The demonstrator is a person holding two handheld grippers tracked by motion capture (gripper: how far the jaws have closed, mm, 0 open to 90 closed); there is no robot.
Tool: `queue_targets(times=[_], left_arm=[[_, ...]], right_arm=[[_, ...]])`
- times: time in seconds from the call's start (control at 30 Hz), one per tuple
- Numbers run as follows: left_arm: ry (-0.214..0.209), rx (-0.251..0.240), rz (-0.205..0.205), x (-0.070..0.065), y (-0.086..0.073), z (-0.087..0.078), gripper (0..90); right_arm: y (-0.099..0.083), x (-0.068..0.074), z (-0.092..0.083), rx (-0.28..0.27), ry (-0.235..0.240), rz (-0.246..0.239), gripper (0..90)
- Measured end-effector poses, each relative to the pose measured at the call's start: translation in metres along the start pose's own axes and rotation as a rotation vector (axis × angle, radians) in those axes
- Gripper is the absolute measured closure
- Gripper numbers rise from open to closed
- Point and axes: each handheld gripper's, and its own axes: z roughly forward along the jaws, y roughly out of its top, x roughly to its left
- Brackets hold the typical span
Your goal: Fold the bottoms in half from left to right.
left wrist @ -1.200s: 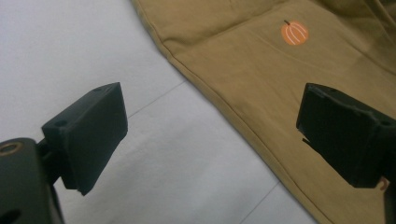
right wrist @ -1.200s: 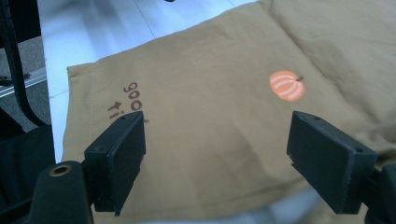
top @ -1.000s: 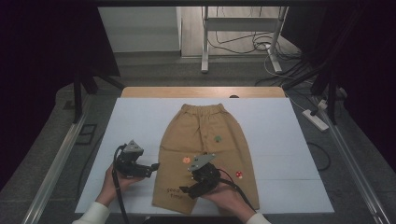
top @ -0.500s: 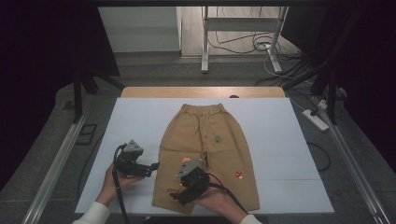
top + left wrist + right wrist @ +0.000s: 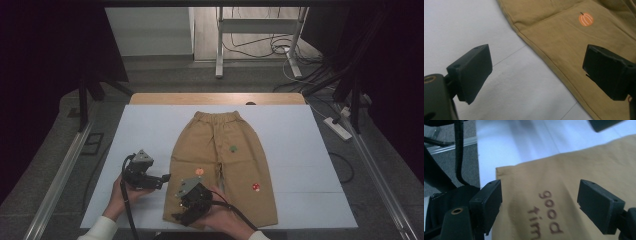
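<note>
Lying flat: tan trousers (image 5: pixel 220 165), embroidered motifs, brown lettering.

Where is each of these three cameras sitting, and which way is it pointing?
High view: above the person's side, looking forward and down on the white table, the tan trousers, both hands, left gripper and right gripper.
Left gripper view: rides on the left gripper, jaws apart, facing the trousers' side edge and a pumpkin print.
Right gripper view: rides on the right gripper, jaws apart over a hem corner printed "good".
Shared: all three show the trousers.
</note>
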Motion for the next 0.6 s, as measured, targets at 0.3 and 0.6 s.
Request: queue_targets(times=[0.3,0.6], left_arm=[[0.001,0.0,-0.012,0.002,0.0,0.0,9.2],[0.005,0.004,-0.017,0.003,-0.001,0.0,9.3]], right_arm=[[0.009,0.011,0.013,0.019,0.024,-0.04,20.2],[0.014,0.02,0.03,0.044,0.006,-0.077,21.3]])
